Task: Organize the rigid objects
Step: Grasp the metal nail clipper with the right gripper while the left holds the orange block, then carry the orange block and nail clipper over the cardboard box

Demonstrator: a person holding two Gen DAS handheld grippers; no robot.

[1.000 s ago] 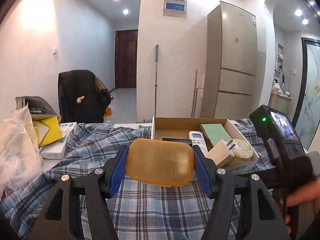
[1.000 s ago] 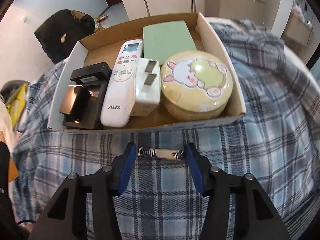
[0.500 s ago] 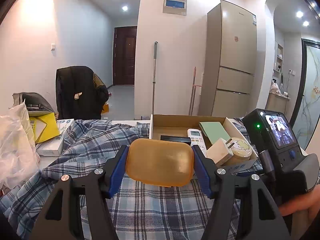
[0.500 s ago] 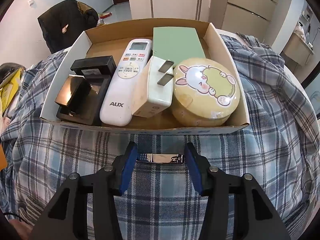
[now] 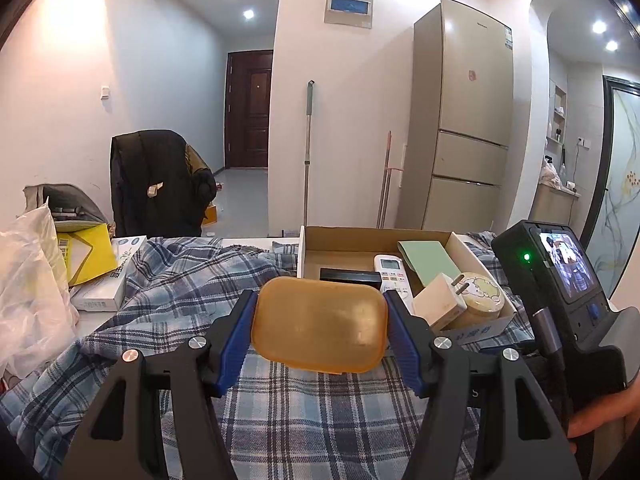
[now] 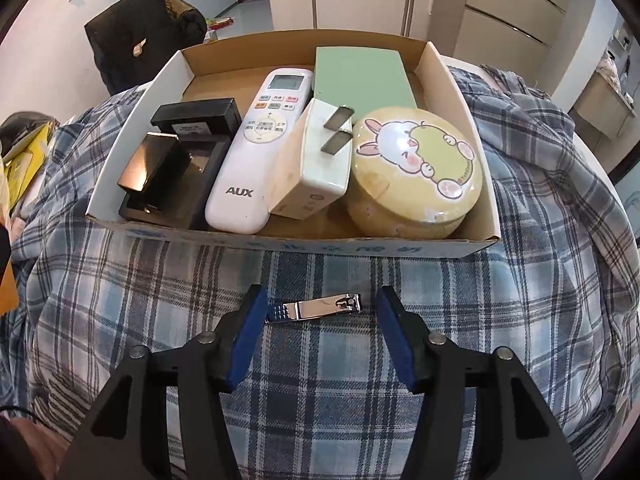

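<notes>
A white remote control (image 6: 256,148) printed "AUX" lies in an open cardboard box (image 6: 452,92) set on a blue-and-white plaid cloth (image 6: 540,280) spread over the tabletop, packed beside a glossy black case (image 6: 180,164), a white plug adapter (image 6: 316,164) with two flat metal prongs turned up, a matte green rectangular box (image 6: 360,76) and a round yellow tin (image 6: 416,168) whose lid shows a cartoon rabbit. Faint blue characters run along the box's near wall, too blurred to read. Just in front of the box, a chrome nail clipper (image 6: 316,307) lies flat on the cloth between the blue pads of the right gripper (image 6: 320,320), whose jaws have just been opening; its left end is at the left pad, while the right pad stands clear of it. In the left wrist view, the left gripper (image 5: 320,328) is clamped on a smooth amber-yellow case (image 5: 320,324) with rounded corners, held above the cloth short of the box. A hand (image 5: 600,416) grips the right gripper's black handle at the frame's right edge. A tall beige refrigerator (image 5: 464,120) stands against the back wall.
</notes>
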